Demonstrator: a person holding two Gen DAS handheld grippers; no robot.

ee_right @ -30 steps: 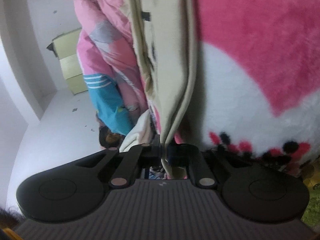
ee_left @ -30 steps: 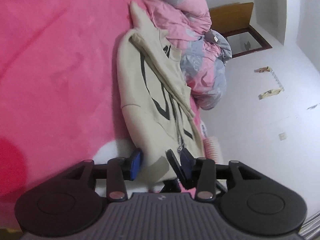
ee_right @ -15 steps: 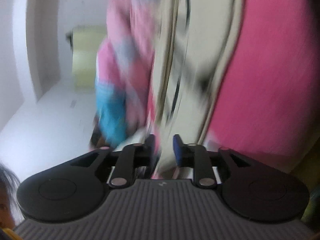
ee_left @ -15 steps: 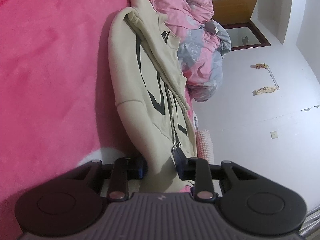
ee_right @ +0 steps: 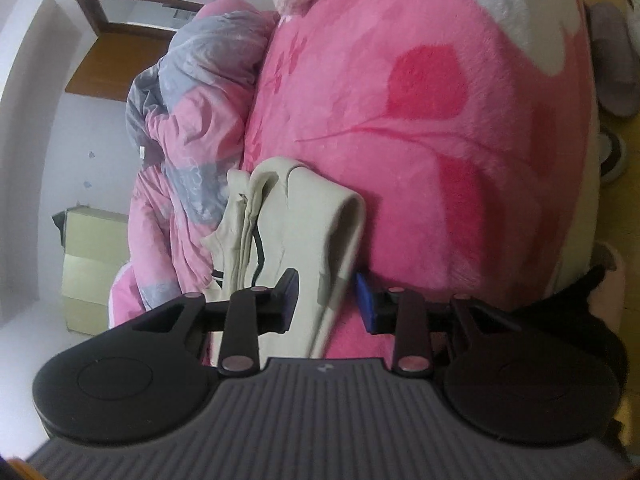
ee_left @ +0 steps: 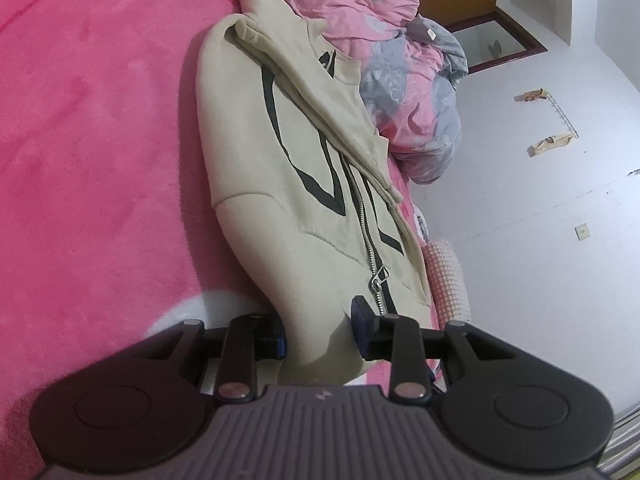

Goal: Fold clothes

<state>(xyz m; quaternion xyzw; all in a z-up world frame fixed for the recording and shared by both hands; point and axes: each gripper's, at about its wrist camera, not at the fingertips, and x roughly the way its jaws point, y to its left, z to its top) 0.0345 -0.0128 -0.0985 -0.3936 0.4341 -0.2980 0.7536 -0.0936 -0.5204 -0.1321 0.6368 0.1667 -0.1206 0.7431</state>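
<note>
Domestic bedroom. The working surface was a bed covered by a plush pink blanket with red and white floral motifs point(ee_right: 460, 128), on which a rumpled pink-and-grey quilt point(ee_left: 404, 92) was heaped beside a cream zip-up hooded sweatshirt with dark graphic lines point(ee_left: 304, 184). White plastered walls point(ee_left: 540, 240), a dark-framed wooden doorway point(ee_right: 120, 32) and pale yellow-green drawers point(ee_right: 92, 264) completed the household setting.

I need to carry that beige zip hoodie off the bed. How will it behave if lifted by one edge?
The beige zip hoodie would likely flop: it already lies in soft, rounded folds. It looks thick, so probably weighty for clothing. The metal zipper pull may swing, and the fleecy pink blanket might drag slightly on it.
</note>
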